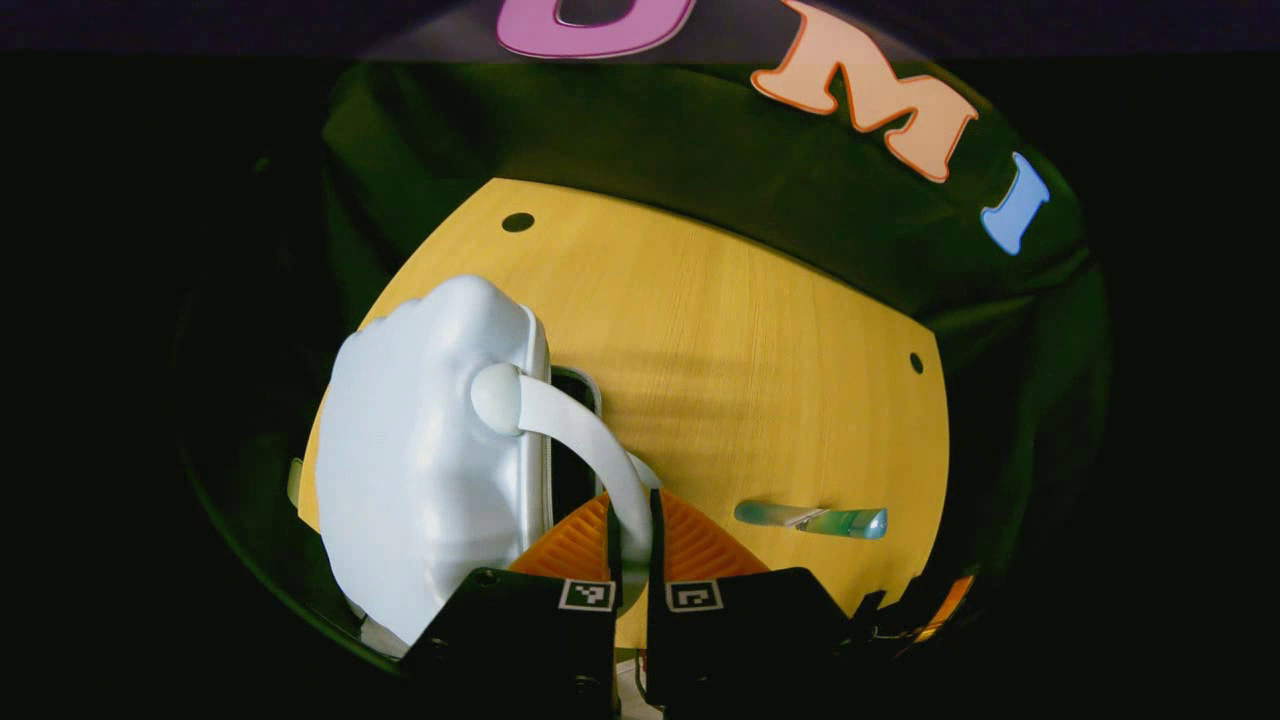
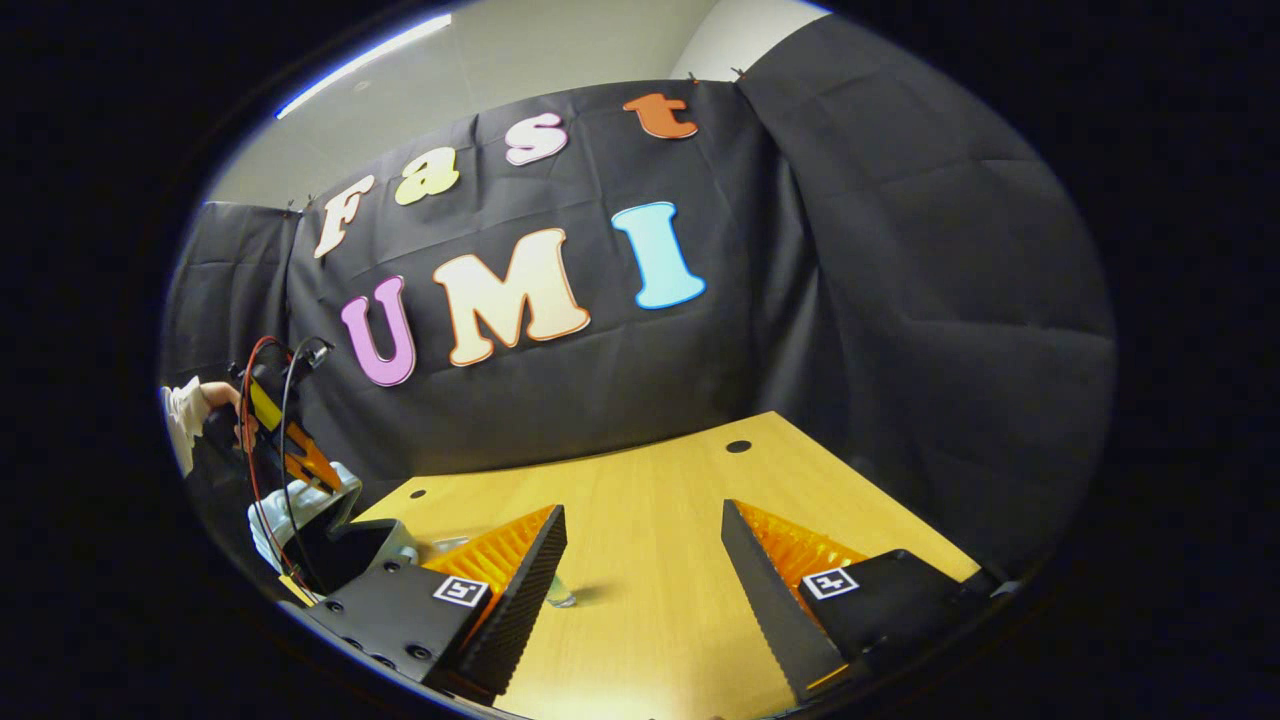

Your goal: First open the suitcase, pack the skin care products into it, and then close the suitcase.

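In the left gripper view we see our left gripper with its fingers clamped on the pale strap handle of the small white suitcase. The strap runs from a round knob on the shell down into the gap between the fingers. The suitcase lid is lifted ajar, with a dark opening showing along its zipper edge. The case rests on the wooden counter, at its left side. To the right of the gripper, apart from the suitcase, a greenish skin care tube lies flat on the counter.

In the right gripper view our right gripper hovers above the counter with its fingers spread wide, holding nothing. Far to the left we see the left gripper held by a hand, above the suitcase. We can just see one end of the tube past the left finger.
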